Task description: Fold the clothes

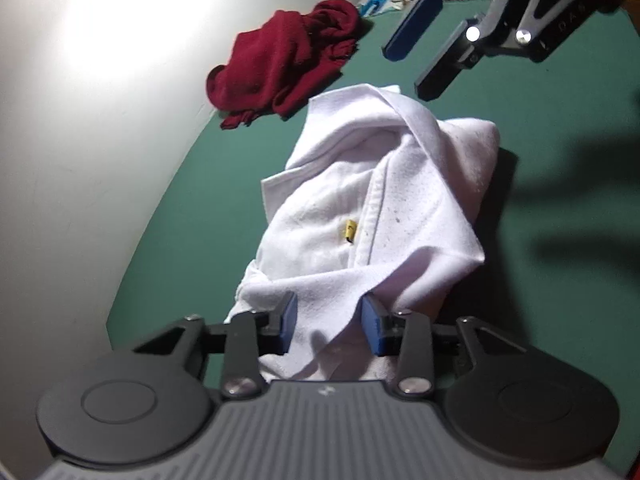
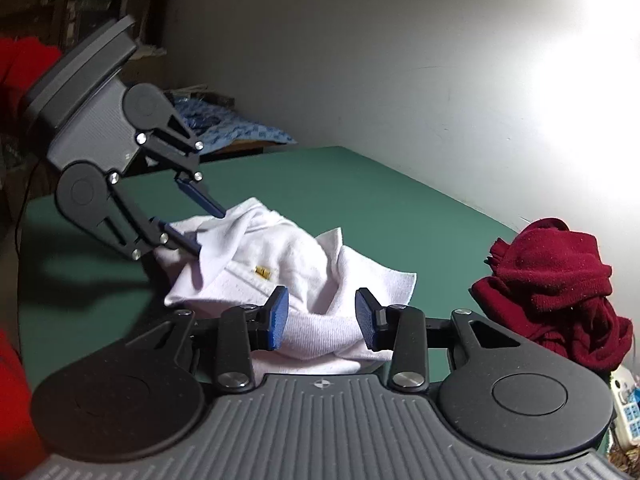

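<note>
**White shirt mid-table, both grippers at it**

Green table [image 2: 360, 200] against a pale wall [image 2: 360, 60]. White shirt [image 1: 360, 208] lies bunched mid-table; maroon garment [image 1: 288, 52] near the wall-side edge. Right view alone shows shelves. Left gripper [image 1: 330, 326] spread, fabric between fingers; right gripper [image 2: 322, 316] spread, hovering above.

Green table [image 1: 520, 152]; grey wall [image 2: 360, 60] behind; blue-patterned cloth [image 2: 240, 128] beyond table's far edge.
</note>
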